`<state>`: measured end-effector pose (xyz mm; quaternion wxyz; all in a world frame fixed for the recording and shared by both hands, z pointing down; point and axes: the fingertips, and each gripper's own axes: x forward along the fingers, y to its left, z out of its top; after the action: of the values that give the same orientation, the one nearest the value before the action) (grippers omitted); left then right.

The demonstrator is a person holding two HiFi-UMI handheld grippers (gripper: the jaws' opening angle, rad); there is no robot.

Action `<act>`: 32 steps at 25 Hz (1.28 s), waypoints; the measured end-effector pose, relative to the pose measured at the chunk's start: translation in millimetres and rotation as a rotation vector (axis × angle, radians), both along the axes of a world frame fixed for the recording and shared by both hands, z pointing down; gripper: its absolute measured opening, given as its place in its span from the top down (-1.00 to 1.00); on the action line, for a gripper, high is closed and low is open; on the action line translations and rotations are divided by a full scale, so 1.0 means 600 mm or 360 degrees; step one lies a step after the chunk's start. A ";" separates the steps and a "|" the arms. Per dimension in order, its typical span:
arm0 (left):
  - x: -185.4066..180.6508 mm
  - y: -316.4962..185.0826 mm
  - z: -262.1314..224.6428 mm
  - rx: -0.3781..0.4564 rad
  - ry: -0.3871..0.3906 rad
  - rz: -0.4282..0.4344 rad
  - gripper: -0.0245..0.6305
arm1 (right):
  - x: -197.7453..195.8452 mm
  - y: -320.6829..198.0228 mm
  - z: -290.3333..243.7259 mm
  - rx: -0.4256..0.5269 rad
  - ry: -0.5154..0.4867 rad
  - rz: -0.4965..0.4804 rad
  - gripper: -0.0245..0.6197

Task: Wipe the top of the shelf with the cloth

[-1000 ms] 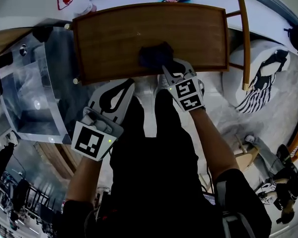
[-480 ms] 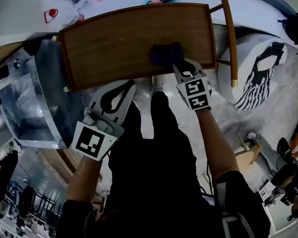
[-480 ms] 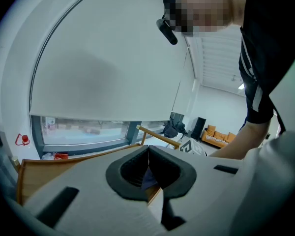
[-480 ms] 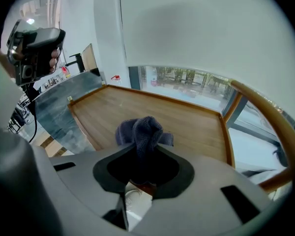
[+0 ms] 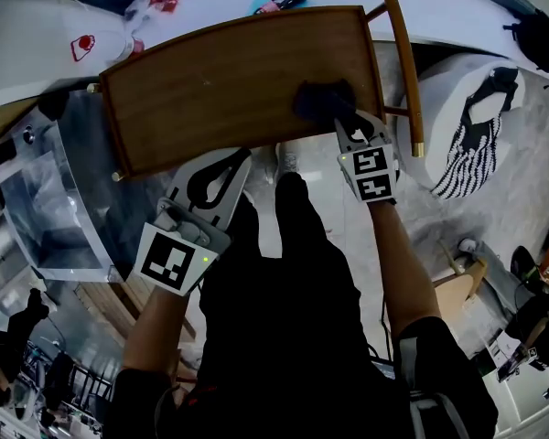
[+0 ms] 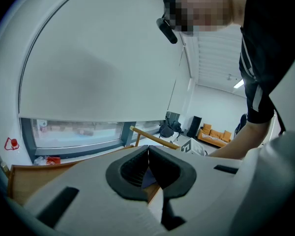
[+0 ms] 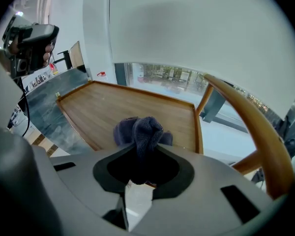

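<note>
Left gripper [image 5: 231,166] hangs short of the shelf's near edge, jaws pressed together on nothing. Right gripper [image 7: 142,167] is clenched on a bunched fold of the dark blue cloth [image 7: 137,128], which sits on the wooden shelf top [image 5: 220,80] close to its right-hand raised lip. Risk: a stroke toward the right would likely snag the cloth on that lip or on the curved wooden rail [image 5: 398,58] beyond, pulling it from the narrow grip; how much cloth lies flat on the wood is hidden under the gripper.
</note>
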<state>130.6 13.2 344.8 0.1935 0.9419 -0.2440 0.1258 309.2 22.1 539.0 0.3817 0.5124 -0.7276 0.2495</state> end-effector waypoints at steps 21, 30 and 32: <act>-0.040 -0.035 -0.104 0.0161 0.0005 -0.0047 0.86 | 0.007 -0.042 -0.154 0.0192 -0.0009 0.0041 0.69; -0.121 -0.051 -0.183 0.0280 -0.0008 -0.0141 0.86 | -0.087 -0.084 -0.282 0.0371 -0.0146 -0.0072 0.69; -0.143 -0.053 -0.201 0.0305 -0.0008 -0.0174 0.86 | -0.109 -0.090 -0.312 0.0414 -0.0173 -0.0097 0.69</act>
<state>45.0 -18.4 224.4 0.1085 0.9411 -0.3064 0.0937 244.0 -31.9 351.8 0.2796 0.5209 -0.7887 0.1688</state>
